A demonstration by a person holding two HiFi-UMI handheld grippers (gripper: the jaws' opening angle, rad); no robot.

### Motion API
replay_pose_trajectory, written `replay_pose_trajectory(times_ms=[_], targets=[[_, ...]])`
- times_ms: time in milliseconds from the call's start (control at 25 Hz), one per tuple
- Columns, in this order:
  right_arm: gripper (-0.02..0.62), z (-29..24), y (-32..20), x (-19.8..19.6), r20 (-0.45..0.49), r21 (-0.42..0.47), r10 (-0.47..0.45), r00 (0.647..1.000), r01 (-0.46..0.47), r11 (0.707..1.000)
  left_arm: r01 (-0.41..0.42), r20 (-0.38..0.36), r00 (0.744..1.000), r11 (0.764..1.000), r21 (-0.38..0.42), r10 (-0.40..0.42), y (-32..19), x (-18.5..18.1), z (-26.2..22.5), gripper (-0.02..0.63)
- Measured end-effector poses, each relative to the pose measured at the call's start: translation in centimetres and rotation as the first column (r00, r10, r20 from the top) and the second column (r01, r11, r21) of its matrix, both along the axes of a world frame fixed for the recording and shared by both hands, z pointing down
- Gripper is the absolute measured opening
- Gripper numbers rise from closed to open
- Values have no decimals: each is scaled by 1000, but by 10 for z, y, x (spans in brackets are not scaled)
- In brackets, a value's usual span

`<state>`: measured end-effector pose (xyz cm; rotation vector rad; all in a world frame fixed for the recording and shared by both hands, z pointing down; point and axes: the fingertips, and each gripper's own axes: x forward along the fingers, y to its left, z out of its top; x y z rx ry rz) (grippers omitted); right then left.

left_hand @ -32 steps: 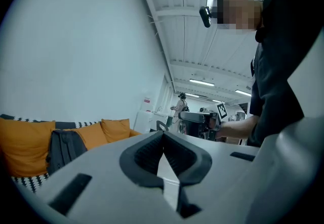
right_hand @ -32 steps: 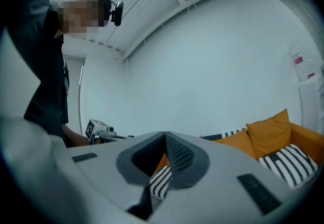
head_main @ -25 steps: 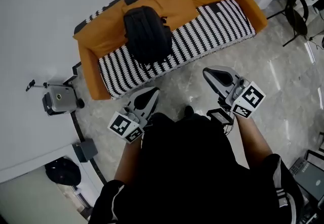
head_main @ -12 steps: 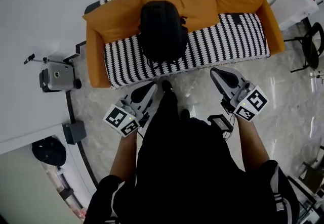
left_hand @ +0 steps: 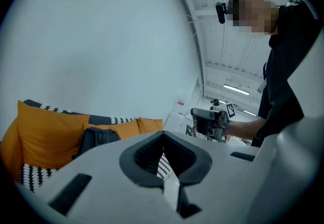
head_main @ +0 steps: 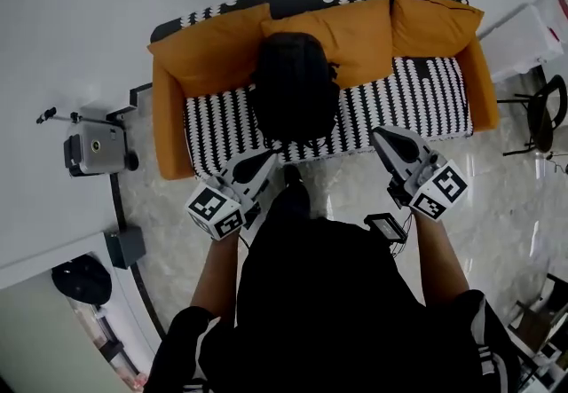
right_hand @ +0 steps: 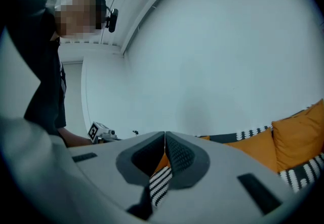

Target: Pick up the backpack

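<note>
A black backpack (head_main: 295, 85) stands on the striped seat of an orange sofa (head_main: 169, 116), leaning on the back cushions left of the middle. In the left gripper view the backpack (left_hand: 96, 138) shows at the left, against the orange cushions. My left gripper (head_main: 263, 161) is shut with nothing in it, at the sofa's front edge, below and left of the backpack. My right gripper (head_main: 388, 139) is shut and empty too, over the seat's front edge to the backpack's right. In each gripper view the jaws meet tip to tip, for the left gripper (left_hand: 163, 134) and the right gripper (right_hand: 165, 134).
A small grey machine (head_main: 93, 150) stands on the floor left of the sofa, near a white wall. A black chair (head_main: 541, 112) and a white cabinet (head_main: 530, 32) stand to the right. The floor is pale marble.
The person has walked towards the sofa. Both grippers have come forward from over the floor to the sofa's front edge, still shut. The backpack has not moved on the seat.
</note>
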<state>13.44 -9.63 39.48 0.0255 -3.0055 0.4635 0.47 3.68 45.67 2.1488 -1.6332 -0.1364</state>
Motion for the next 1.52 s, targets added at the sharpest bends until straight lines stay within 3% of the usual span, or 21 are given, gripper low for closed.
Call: replay_pose_trajectory(times_ms=[480,680,880,1200,1520], targets=[[27,17,-73,-99,-68,26,-11,998,13,1000,35,-3,999,998,-53,-35,-63,-101,22,21],[28,33,-122,-113,-89,31,-22,996,25,999,69,5,998,992,-104,-69,-89,-113,41,21],[28,67,-169,-134,-97,-32,-70,993,67,997,125,36,992,979,-163,-121,-113,-130,57,21],[28,97,-209,-166,-87,-37,-169,982,166,985,186,106,980,963,-195,-168,-144,-151,65,21],[28,120,-228,-186,-87,-37,-238,967,236,971,190,140,977,958,-217,-162,-174,-173,80,21]])
